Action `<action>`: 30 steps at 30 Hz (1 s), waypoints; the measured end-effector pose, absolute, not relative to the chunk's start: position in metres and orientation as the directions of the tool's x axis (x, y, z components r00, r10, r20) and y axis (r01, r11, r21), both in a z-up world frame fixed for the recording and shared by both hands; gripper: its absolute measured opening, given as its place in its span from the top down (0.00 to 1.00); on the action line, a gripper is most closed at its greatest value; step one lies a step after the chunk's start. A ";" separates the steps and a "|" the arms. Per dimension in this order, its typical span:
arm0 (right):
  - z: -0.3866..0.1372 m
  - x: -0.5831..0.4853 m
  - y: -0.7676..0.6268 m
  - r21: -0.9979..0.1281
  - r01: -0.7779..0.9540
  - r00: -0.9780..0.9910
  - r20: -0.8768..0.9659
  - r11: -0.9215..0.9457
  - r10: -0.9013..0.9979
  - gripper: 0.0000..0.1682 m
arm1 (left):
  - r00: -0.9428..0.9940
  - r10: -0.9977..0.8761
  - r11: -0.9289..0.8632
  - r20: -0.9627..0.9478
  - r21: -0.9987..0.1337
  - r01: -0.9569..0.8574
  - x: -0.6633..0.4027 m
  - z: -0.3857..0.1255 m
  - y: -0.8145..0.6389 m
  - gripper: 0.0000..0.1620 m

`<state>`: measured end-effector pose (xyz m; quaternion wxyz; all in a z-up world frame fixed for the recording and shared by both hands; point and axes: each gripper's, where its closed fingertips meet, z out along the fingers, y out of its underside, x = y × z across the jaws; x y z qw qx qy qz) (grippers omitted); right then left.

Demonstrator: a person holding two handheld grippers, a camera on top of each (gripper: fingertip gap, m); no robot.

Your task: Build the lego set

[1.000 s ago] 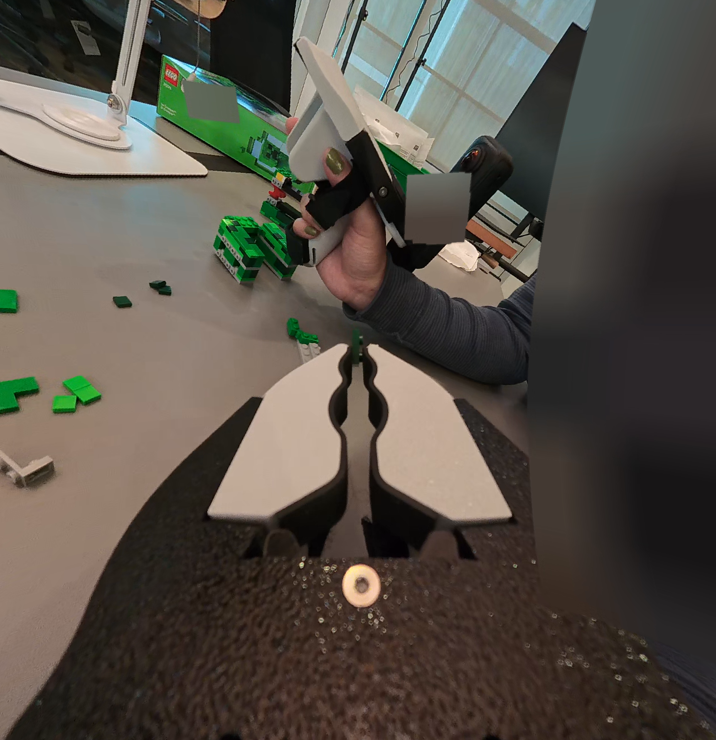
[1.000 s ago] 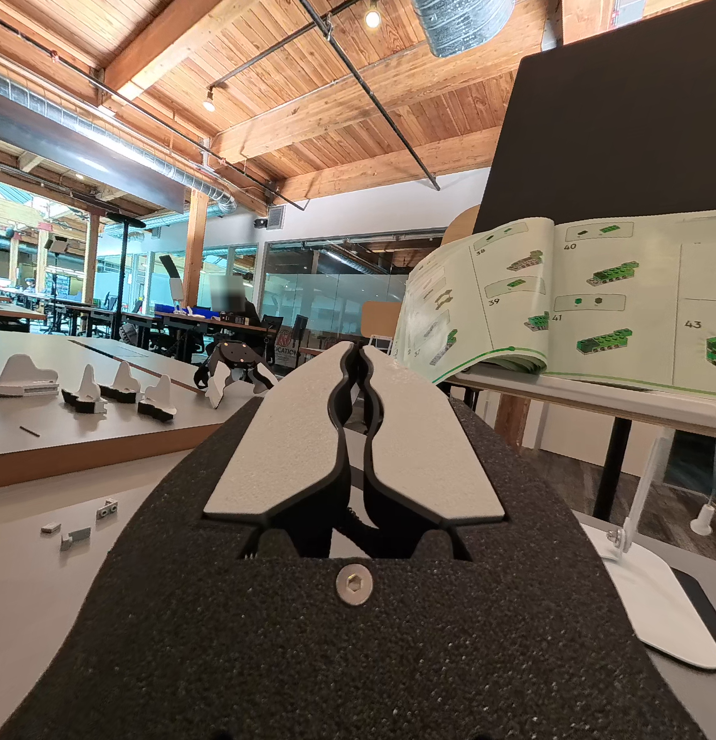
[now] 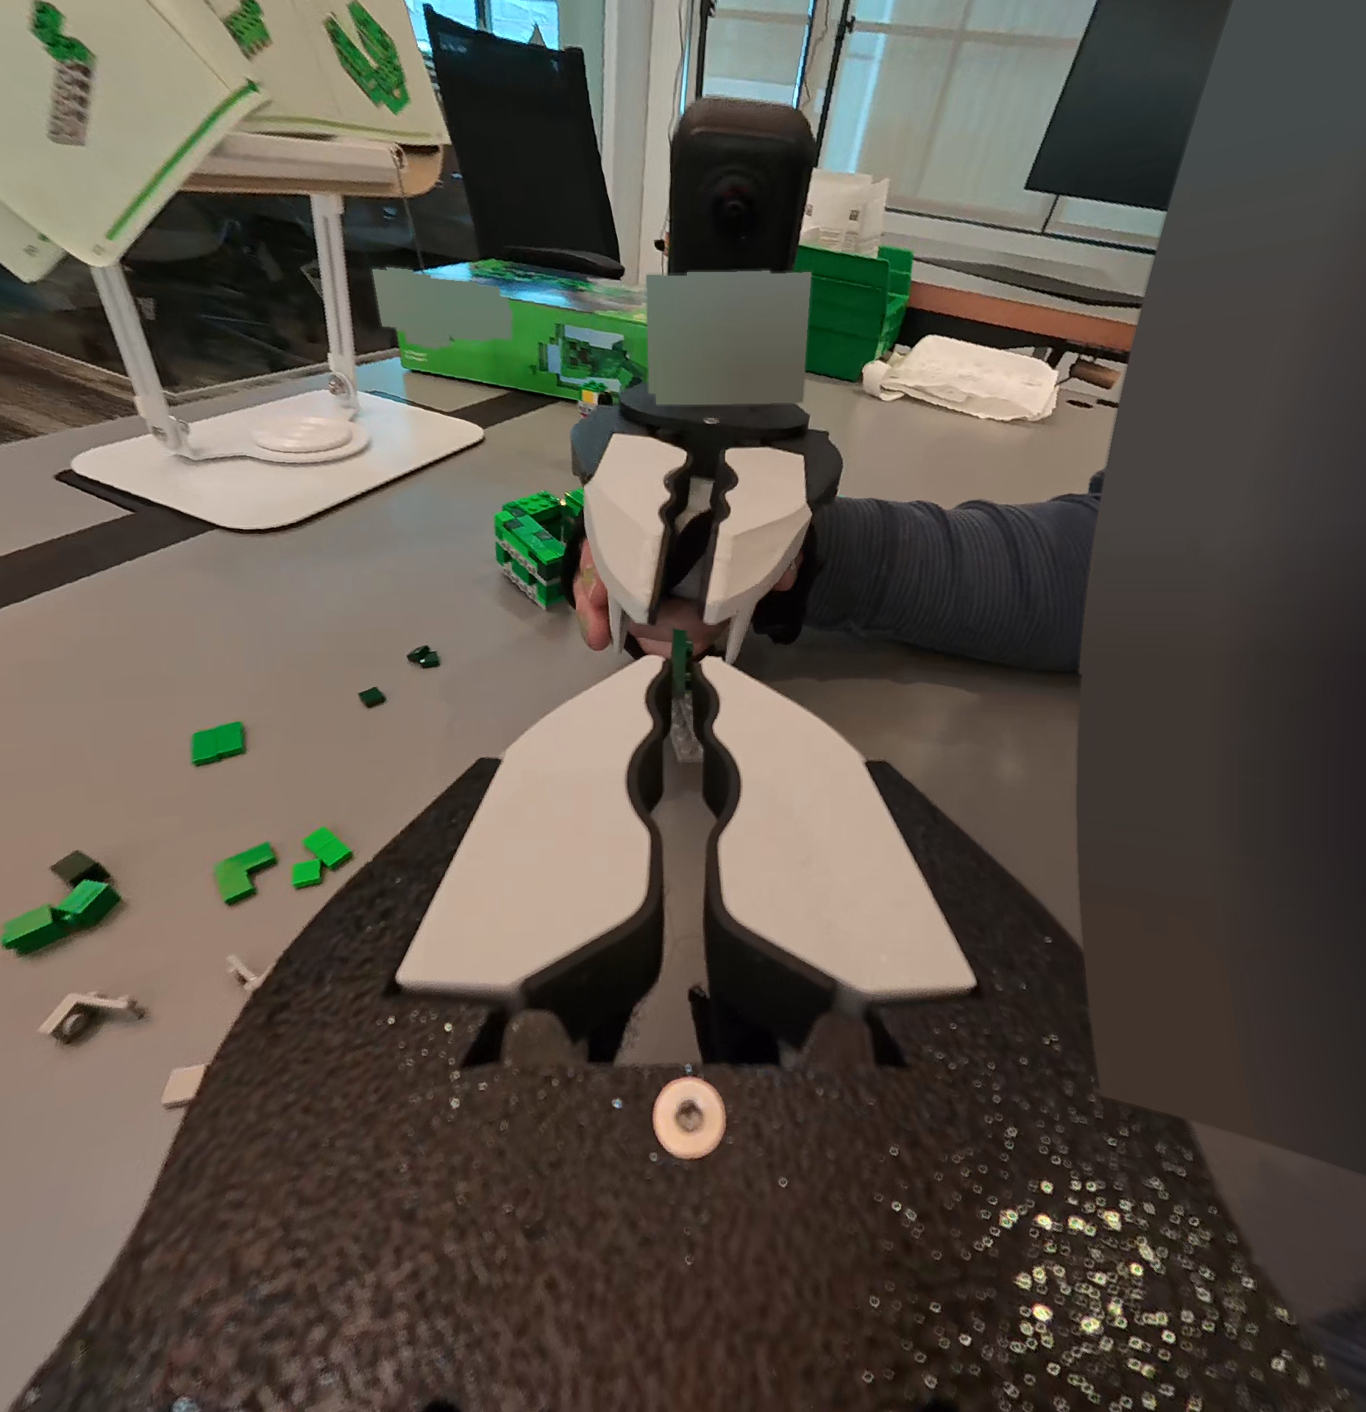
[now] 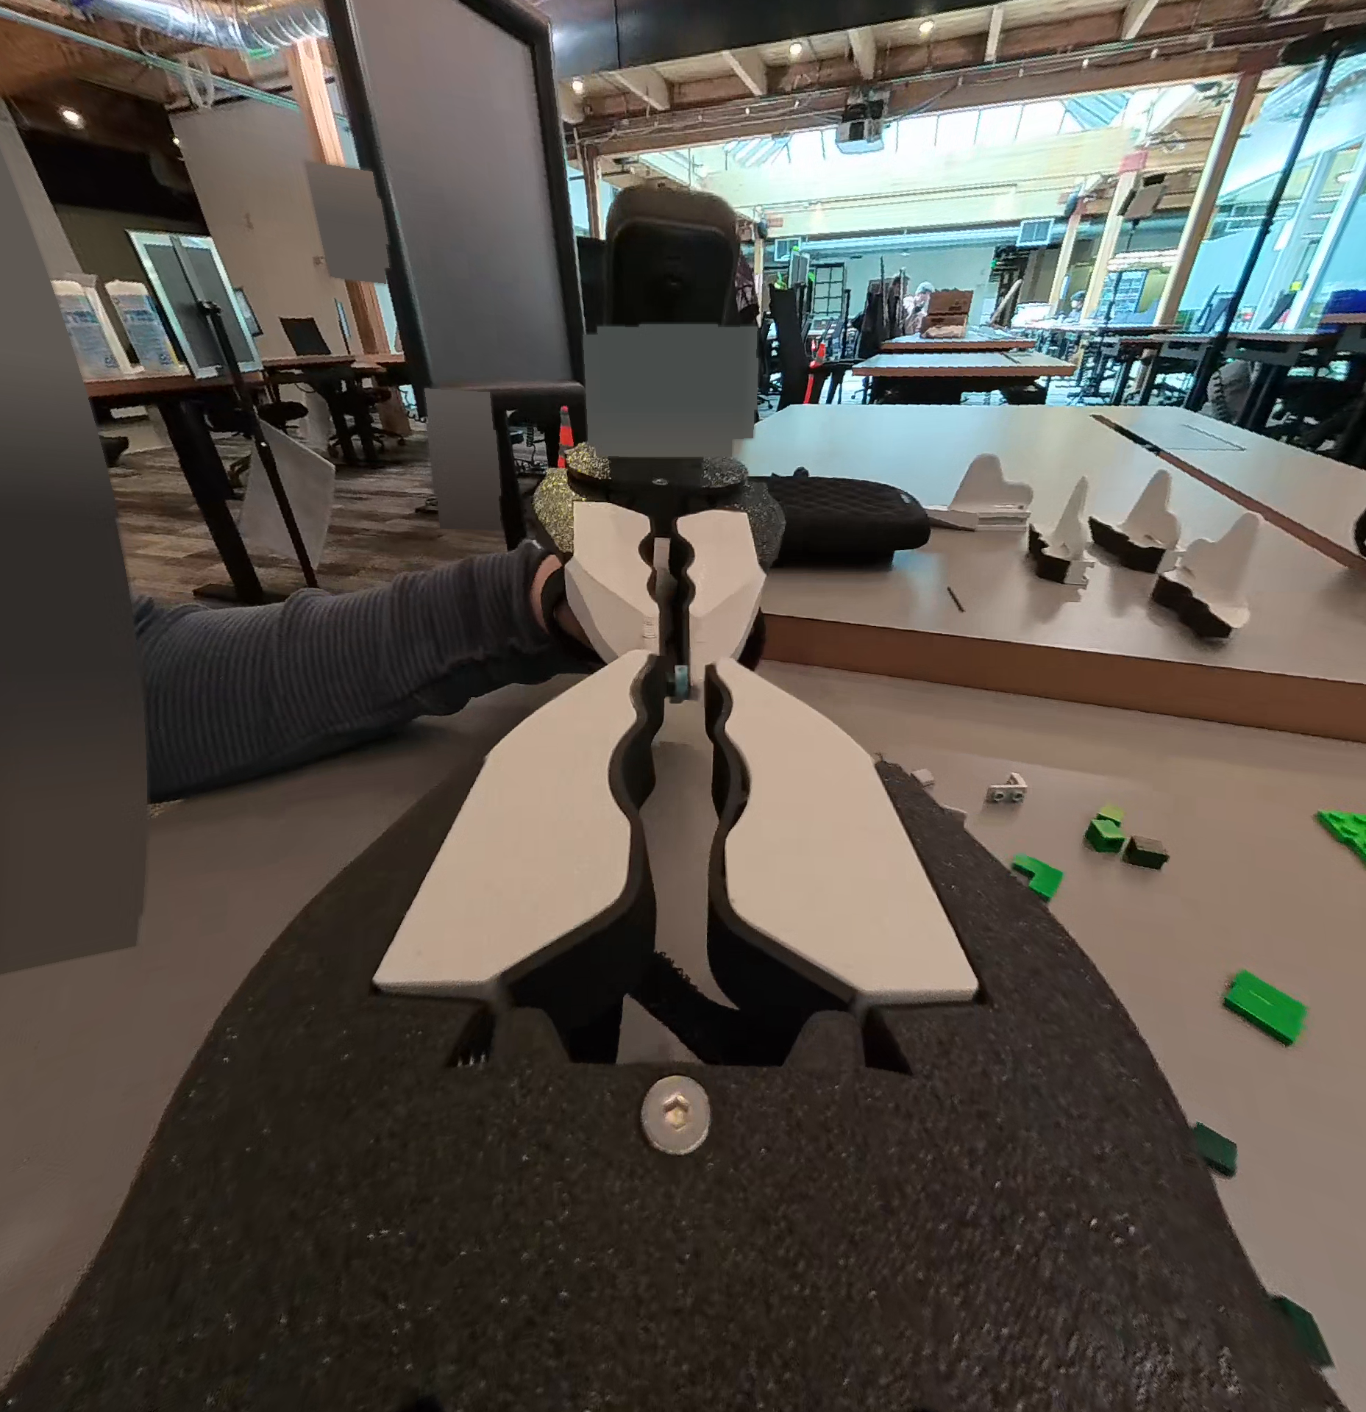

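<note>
Tip to tip over the desk [image 3: 206,611], the left gripper [image 3: 681,676] has its jaws pinching a thin green piece [image 3: 679,659] while the right gripper [image 4: 673,676], jaws slightly parted, closes around it; loose green bricks [image 3: 240,871] lie unplaced at left, the part-built green model [image 3: 530,546] beyond, so much seemingly remains

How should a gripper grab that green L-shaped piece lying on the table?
The green L-shaped piece lies flat on the gray table, loose, with bare table around it. Probably best to come straight down from above and pinch across one arm of the L, on its two thin straight sides. It is too flat to grab from the side.
</note>
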<state>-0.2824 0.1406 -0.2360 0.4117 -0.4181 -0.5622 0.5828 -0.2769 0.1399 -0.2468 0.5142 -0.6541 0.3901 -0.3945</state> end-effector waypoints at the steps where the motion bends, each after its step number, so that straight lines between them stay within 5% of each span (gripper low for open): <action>1: -0.237 -0.283 0.139 -1.000 -0.002 -0.319 -0.026 -0.028 0.948 0.95 | 0.382 -0.917 -0.169 0.116 -0.980 -0.108 -0.276 -0.247 0.140 0.98; 15: -0.239 -0.286 0.153 -0.997 0.021 -0.252 -0.073 -0.070 0.965 0.98 | 0.454 -0.885 -0.144 0.101 -0.988 -0.060 -0.280 -0.242 0.151 0.92; 17: -0.242 -0.287 0.169 -0.994 0.032 -0.159 -0.107 -0.103 0.982 0.99 | 0.563 -0.826 -0.087 0.015 -0.991 -0.101 -0.288 -0.241 0.163 0.81; 21: -0.249 -0.287 0.188 -0.980 0.061 -0.064 -0.193 -0.189 0.979 0.99 | 0.707 -0.598 0.165 -0.378 -0.921 -0.353 -0.296 -0.230 0.178 0.81; 30: -0.253 -0.289 0.190 -0.975 0.080 -0.050 -0.210 -0.206 0.976 0.99 | 0.575 -0.372 0.189 -0.729 -0.666 -0.721 -0.285 -0.245 0.192 0.86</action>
